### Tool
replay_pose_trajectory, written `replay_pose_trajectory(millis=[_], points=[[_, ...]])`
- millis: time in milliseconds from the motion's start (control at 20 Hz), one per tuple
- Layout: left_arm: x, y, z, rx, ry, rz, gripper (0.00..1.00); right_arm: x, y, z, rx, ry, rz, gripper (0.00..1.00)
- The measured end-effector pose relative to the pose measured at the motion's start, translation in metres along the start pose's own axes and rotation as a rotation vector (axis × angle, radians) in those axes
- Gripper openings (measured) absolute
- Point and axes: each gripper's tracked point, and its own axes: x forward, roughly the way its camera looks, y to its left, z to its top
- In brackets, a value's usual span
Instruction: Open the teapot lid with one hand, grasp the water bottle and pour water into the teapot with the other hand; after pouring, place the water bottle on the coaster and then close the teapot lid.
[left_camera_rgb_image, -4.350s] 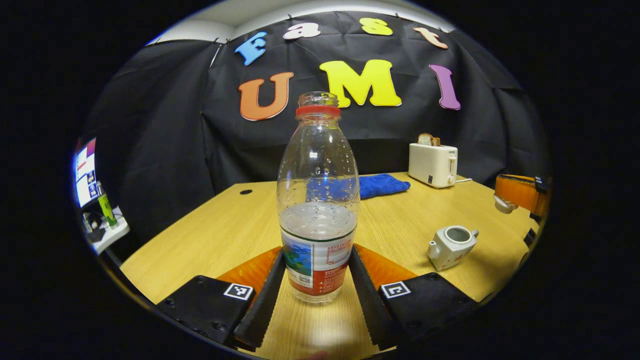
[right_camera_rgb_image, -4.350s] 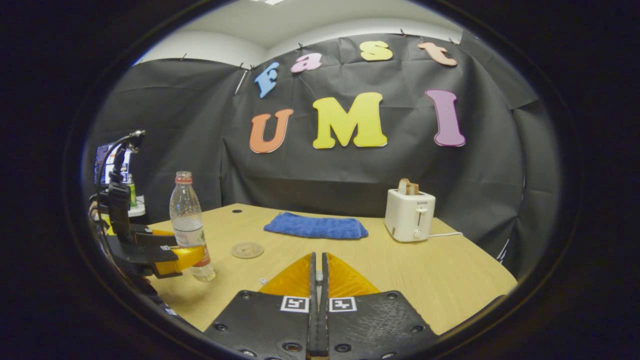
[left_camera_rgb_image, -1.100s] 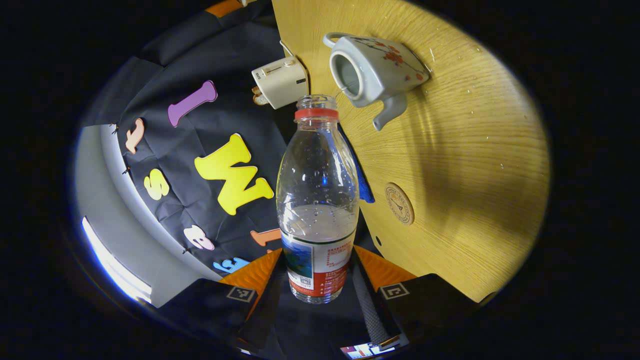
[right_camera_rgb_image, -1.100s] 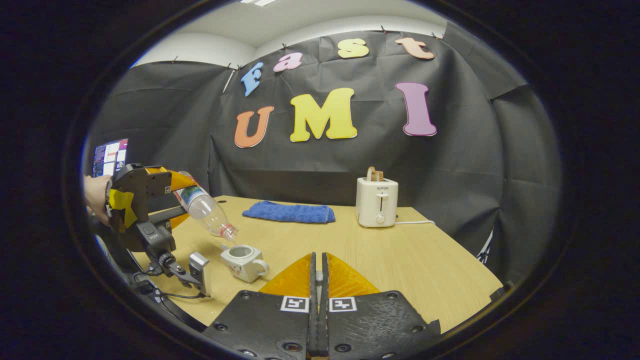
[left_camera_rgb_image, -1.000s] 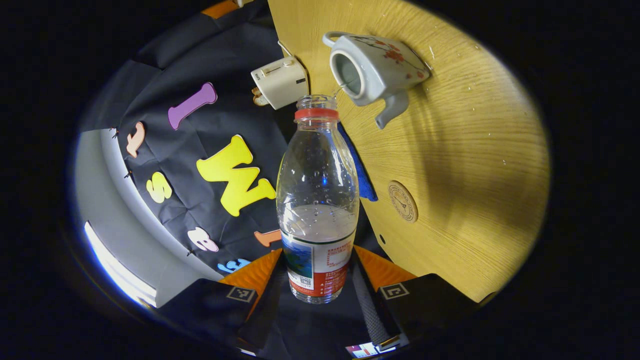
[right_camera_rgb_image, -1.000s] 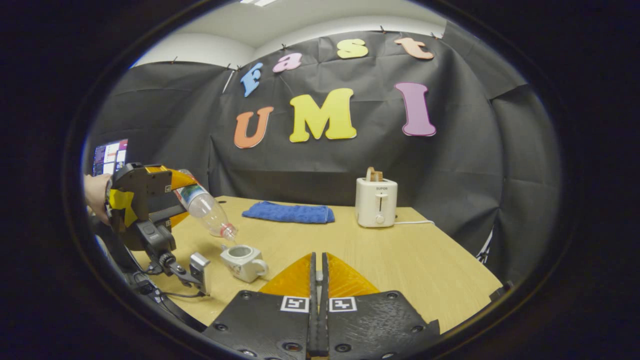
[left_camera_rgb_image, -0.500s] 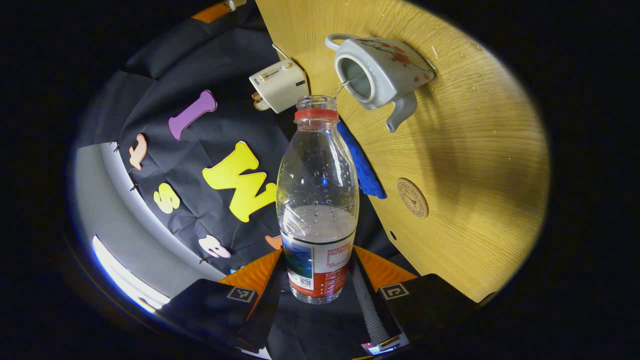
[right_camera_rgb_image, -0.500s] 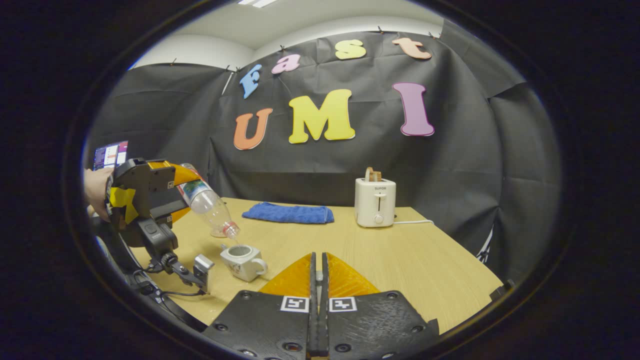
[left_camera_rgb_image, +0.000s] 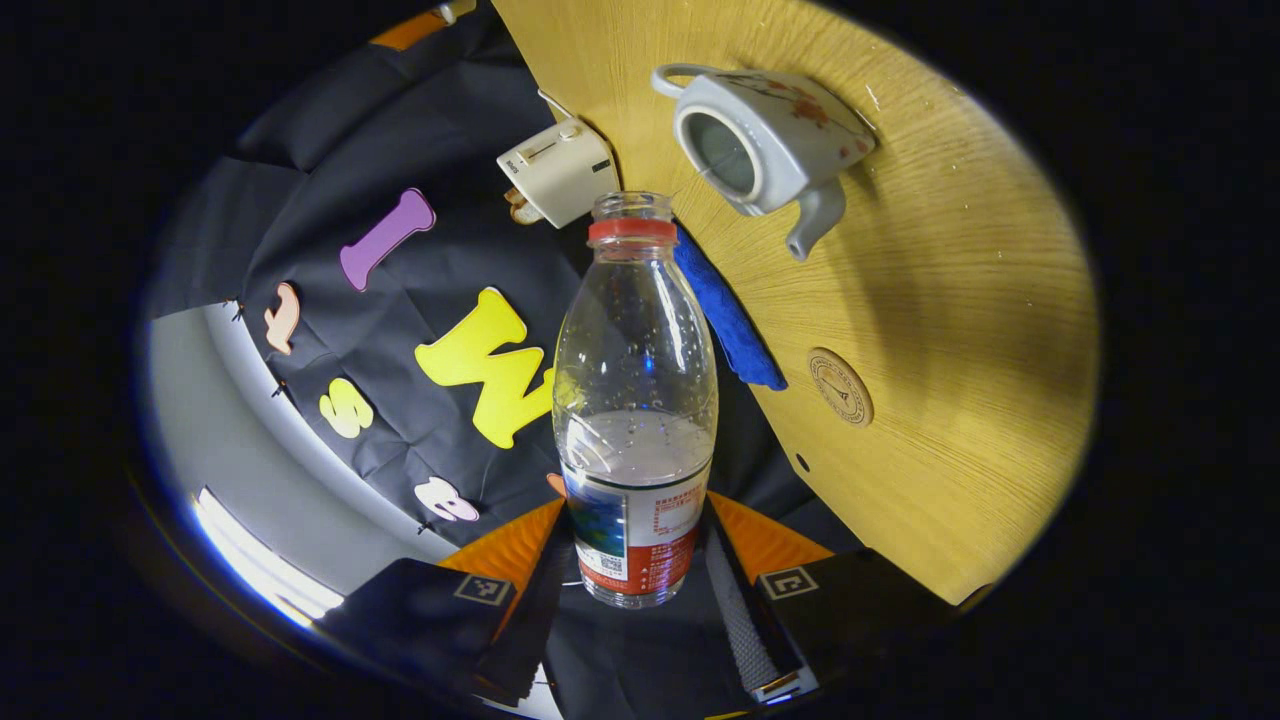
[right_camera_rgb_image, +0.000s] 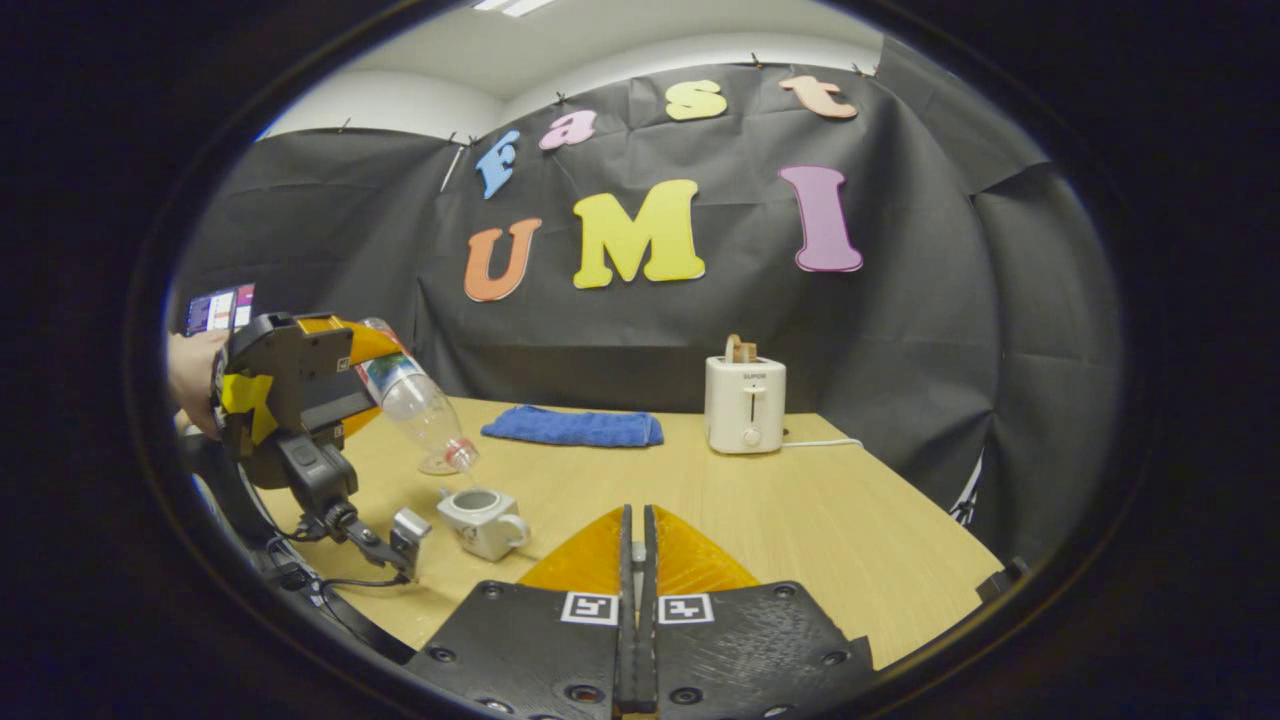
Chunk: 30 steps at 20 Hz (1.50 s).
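bottle (right_camera_rgb_image: 415, 402) mouth now higher above open teapot (right_camera_rgb_image: 482, 520), left gripper (left_camera_rgb_image: 636, 580) clamped

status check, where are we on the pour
Left gripper shut on bottle, tipped neck-down over open teapot. Right gripper shut on a small pale piece, likely the lid. Coaster free on table, nothing blocking.

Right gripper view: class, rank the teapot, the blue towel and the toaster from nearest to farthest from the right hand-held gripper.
1. Teapot, near left, lid off.
2. Blue towel, farther back, left of centre.
3. Toaster, at the table's far edge, right of centre; only slightly beyond the towel.
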Motion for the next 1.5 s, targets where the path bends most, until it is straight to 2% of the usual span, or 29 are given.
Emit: replay_pose_trajectory(millis=[50, 100, 150, 300, 350, 400, 650, 750, 950, 1050, 1150, 1250, 1400, 1500], points=[[0.0, -0.001, 0.0, -0.003, -0.003, -0.003, 0.79, 0.001, -0.001, 0.0, 0.001, -0.002, -0.001, 0.0], [0.0, -0.001, 0.0, -0.004, -0.004, -0.004, 0.75, 0.001, 0.0, 0.001, 0.004, -0.002, 0.0, 0.0], [0.0, -0.001, 0.0, -0.003, -0.003, -0.005, 0.75, 0.001, 0.0, 0.0, 0.005, -0.002, 0.0, 0.02], [0.0, -0.001, 0.0, -0.001, -0.005, -0.007, 0.75, 0.0, 0.0, 0.001, 0.004, -0.003, 0.0, 0.0], [0.001, -0.001, 0.0, -0.01, -0.008, -0.004, 0.78, 0.001, 0.0, 0.001, 0.004, -0.004, 0.0, 0.0], [0.002, -0.002, 0.0, -0.033, -0.008, -0.008, 0.75, 0.001, 0.0, 0.002, 0.006, -0.004, 0.0, 0.0], [0.001, -0.021, 0.0, -0.177, -0.041, -0.068, 0.74, -0.001, 0.002, 0.004, 0.002, -0.006, -0.003, 0.0], [0.004, -0.037, -0.004, -0.334, -0.05, -0.128, 0.74, -0.003, 0.003, 0.006, 0.001, -0.008, -0.006, 0.0], [-0.015, -0.082, -0.008, -0.778, -0.058, -0.323, 0.75, -0.001, 0.011, 0.01, 0.009, -0.002, 0.003, 0.0], [-0.025, -0.085, -0.009, -0.96, -0.05, -0.336, 0.75, 0.0, 0.019, 0.013, 0.016, -0.002, 0.012, 0.0], [-0.031, -0.082, -0.021, -1.144, -0.017, -0.305, 0.75, 0.0, 0.025, 0.016, 0.005, -0.006, 0.017, 0.0], [-0.027, -0.077, -0.028, -1.368, -0.003, -0.304, 0.75, 0.002, 0.033, 0.017, -0.004, -0.005, 0.029, 0.0], [-0.029, -0.074, -0.023, -1.733, 0.016, -0.363, 0.75, 0.004, 0.043, 0.016, -0.012, 0.004, 0.042, 0.0], [-0.031, -0.066, -0.02, -1.897, 0.015, -0.385, 0.76, 0.005, 0.05, 0.019, -0.019, 0.004, 0.049, 0.0]])
